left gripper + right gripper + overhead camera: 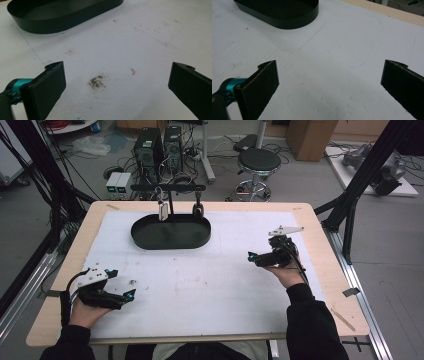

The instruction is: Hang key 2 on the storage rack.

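A black oval tray (170, 231) stands at the back middle of the white mat (210, 280). My left gripper (123, 283) rests low at the front left, held in a hand, with its jaws wide apart and nothing between them. In the left gripper view my left gripper (117, 72) frames a dark stain (97, 82) on the mat, with the tray (60, 17) farther off. My right gripper (252, 257) hovers at the right and points left. In the right gripper view my right gripper (329, 70) is open over bare mat, with the tray (282, 15) beyond.
Behind the tray a black stand with a crossbar (167, 187) holds a white hanging piece (162, 211) and a dark one (198, 210). The wooden table edge (325, 245) borders the mat. A stool (257, 162) and computer towers (159, 147) stand on the floor beyond.
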### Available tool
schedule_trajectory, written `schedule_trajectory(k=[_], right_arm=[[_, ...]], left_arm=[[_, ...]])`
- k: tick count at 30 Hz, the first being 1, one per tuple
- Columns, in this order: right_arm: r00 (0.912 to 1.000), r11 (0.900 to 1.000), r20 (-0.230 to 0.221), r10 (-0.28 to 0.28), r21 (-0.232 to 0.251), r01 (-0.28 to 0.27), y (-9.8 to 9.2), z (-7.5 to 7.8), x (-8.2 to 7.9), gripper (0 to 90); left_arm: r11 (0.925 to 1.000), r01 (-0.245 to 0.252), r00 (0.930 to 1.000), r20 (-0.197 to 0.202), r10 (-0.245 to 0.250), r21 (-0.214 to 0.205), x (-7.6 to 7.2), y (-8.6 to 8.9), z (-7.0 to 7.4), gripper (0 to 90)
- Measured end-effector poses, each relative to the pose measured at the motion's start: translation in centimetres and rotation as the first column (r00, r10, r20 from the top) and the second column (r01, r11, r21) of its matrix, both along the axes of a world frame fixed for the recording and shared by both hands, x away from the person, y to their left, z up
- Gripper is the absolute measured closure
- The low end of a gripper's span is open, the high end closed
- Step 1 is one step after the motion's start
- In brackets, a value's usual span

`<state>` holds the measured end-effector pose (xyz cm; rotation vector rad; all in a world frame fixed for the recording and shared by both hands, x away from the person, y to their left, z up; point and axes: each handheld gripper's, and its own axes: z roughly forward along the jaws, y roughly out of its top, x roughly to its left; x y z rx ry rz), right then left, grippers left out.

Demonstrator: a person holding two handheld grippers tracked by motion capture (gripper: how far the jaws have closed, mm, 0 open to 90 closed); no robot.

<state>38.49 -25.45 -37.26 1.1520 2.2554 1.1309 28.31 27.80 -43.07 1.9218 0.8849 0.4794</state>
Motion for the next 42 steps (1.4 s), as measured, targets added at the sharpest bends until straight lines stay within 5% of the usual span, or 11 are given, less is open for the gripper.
schedule_trajectory(k=[8,42], right_arm=[[1.0,0.9997,0.0,-0.01,-0.023,0.01,-0.5,-1.3,-1.9,0.8],[0.9988,0.9982,0.006,-0.048,0.036,0.047,-3.9,-5.3,-7.2,0.8]], left_arm=[[1.0,0.004,1.0,0.0,-0.004,-0.001,0.0,0.0,0.0,1.8],[0.9999,0.01,0.9999,-0.004,-0.01,0.007,0.0,-0.2,0.0,1.8]])
